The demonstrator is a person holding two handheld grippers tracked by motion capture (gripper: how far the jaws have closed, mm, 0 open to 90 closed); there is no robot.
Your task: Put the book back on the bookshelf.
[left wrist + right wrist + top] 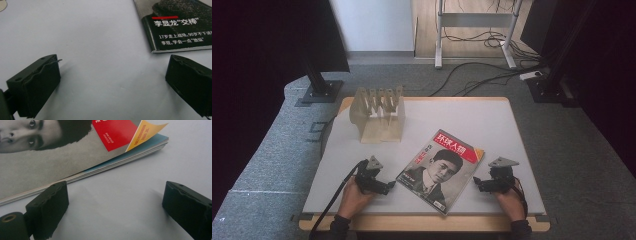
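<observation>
Scene: a magazine (441,170) lies flat and askew on the white counter (492,125), cover up, between the two hands; a wooden slotted rack (378,114) stands well apart at the far left of the counter
Left claw (388,185): jaws wide apart, nothing between them; it sits low over the counter just beside the magazine's near left corner, pointing toward it; in the left gripper view the corner of the magazine (175,27) lies just ahead of the right-hand jaw, not touched
Right claw (478,184): jaws apart and empty; it rests low just beside the magazine's right edge; in the right gripper view the page edges (107,167) run close past the left-hand jaw, and the cover's yellow corner (143,133) curls up off the stack
Step in hand: judged as the approach, both claws flanking the magazine before any grip is made
Next move calls for: one jaw has to get under the flat edge while the other comes down on the cover; the lifted corner on the right looks like the easier entry
Risk: a thin, limp stack may slide on the smooth counter or let only the cover be pinched, so the other claw may need to steady it
Likely aim: the rack's slots suggest the magazine is to be stood there, though that is a guess
</observation>
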